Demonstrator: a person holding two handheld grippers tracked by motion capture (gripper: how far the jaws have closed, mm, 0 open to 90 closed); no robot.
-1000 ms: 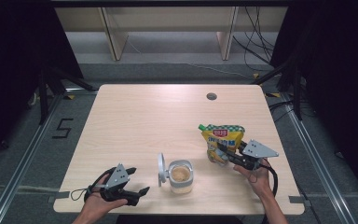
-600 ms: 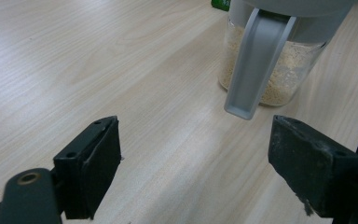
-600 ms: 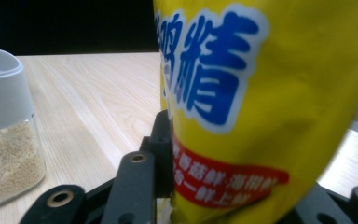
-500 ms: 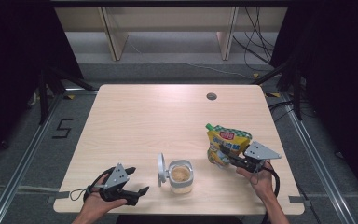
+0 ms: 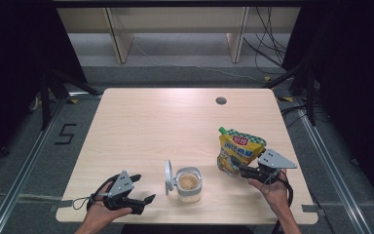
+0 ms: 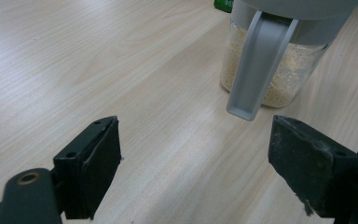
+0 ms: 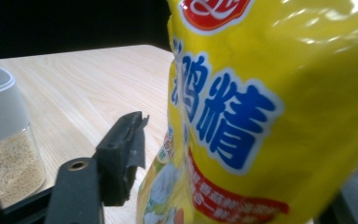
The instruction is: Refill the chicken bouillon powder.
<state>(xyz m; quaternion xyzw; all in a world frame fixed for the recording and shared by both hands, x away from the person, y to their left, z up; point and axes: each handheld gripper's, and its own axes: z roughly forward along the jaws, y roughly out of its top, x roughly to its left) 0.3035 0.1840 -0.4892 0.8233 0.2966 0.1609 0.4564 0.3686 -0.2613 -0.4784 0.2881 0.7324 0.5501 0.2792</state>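
Note:
A yellow pouch with a green top (image 5: 241,148) (image 7: 270,116) stands on the wooden table (image 5: 165,122) at the front right. My right gripper (image 5: 236,168) (image 7: 242,163) reaches around its lower part. Its jaws have just been opening, and the one I can see stands a little off the pouch, which is still between them. A clear jar of tan granules (image 5: 188,184) (image 6: 279,70) sits at the front centre, its grey lid (image 5: 168,177) (image 6: 256,65) flipped open to the left. My left gripper (image 5: 144,188) (image 6: 196,163) rests open at the front left, pointing at the jar with nothing between its jaws.
A round hole (image 5: 220,101) lies in the table's far right part. Behind the table stands a wooden shelf frame (image 5: 175,34), with cables (image 5: 268,48) on the floor at the right. A "5" mark (image 5: 65,134) is on the floor at the left.
The right gripper's jaws have spread apart around the pouch. The pouch has shifted slightly to the right and stands by itself. The left gripper has not moved.

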